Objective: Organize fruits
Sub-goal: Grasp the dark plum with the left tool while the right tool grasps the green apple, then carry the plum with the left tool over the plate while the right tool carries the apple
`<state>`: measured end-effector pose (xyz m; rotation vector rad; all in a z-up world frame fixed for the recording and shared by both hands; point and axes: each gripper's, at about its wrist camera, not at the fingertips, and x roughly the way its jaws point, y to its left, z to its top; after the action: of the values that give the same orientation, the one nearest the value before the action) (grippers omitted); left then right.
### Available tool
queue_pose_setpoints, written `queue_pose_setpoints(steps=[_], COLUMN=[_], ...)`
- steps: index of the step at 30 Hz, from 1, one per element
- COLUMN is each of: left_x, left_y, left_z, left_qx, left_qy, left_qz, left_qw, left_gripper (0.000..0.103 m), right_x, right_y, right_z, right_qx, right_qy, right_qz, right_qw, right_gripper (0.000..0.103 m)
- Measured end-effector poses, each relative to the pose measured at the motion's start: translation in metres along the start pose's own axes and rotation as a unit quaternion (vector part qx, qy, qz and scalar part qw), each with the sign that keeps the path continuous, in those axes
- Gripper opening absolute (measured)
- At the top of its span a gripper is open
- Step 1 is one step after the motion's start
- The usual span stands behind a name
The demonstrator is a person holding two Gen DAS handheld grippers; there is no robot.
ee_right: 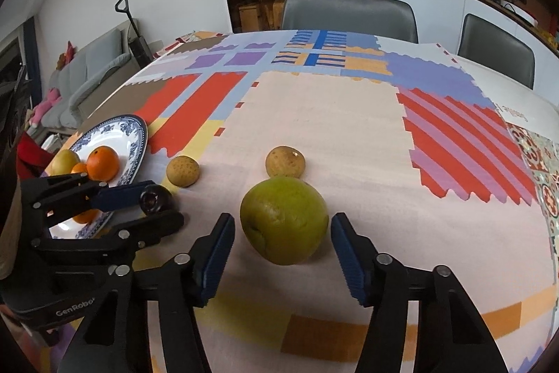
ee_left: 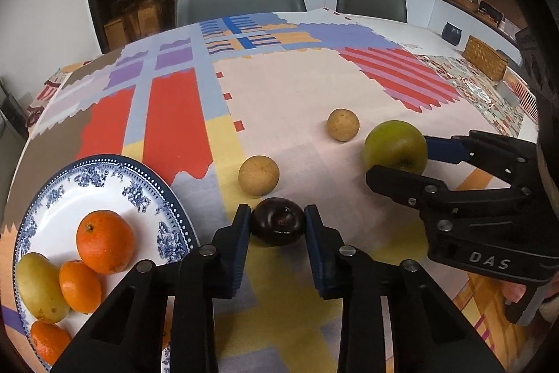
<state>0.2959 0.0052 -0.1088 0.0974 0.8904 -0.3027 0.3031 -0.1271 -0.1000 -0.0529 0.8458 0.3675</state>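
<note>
At lower centre of the left view, the left gripper (ee_left: 277, 224) is clamping a dark plum (ee_left: 277, 225), likely bound for the plate (ee_left: 104, 163) at lower left; the right gripper (ee_right: 283, 231) is straddling the green fruit (ee_right: 284, 220), pads not touching.

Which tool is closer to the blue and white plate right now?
Left. The left tool, shut on the dark plum, sits beside the plate; the right tool straddles the green fruit, farther away.
</note>
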Motion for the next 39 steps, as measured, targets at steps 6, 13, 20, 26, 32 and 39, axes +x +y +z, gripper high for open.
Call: queue_pose_setpoints(steps=[6,13,20,26,32,39], left_x=[-0.001,-0.015,-0.039,-0.062,-0.087,-0.114], left_y=[0.001,-0.001,0.000,0.000,0.002,0.008], left_z=[0.000,-0.001,-0.002,-0.006,-0.011,-0.021], left_qx=[-0.008,-0.011,-0.029,-0.036,-0.042,-0.051], left_qy=[-0.004,-0.019,-0.038,-0.056,-0.075,-0.094], left_qz=[-0.003,-0.003,-0.004,0.003,0.010,0.025], left_qw=[1.0000,0.9997,0.9988,0.9978,0.9962,0.9940], left_gripper=[0.030,0.030,0.030,0.030,0.030,0.030], right_x=[0.002,-0.005,-0.024,-0.046,-0.068,-0.086], right_y=[0.001,0.002,0.008,0.018,0.032,0.050], right_z=[0.000,-0.004,-0.007,-0.004,-0.001,0.000], right_qx=[-0.002,0.007,0.010,0.003,-0.004,-0.017], right_qy=[-0.001,0.000,-0.012,-0.031,-0.049,-0.061], right_qz=[-0.004,0.004,0.010,0.012,0.017,0.028], right_qw=[1.000,1.000,1.000,0.999,0.999,0.998], right_gripper=[0.052,0.051,0.051,0.051,0.051,0.051])
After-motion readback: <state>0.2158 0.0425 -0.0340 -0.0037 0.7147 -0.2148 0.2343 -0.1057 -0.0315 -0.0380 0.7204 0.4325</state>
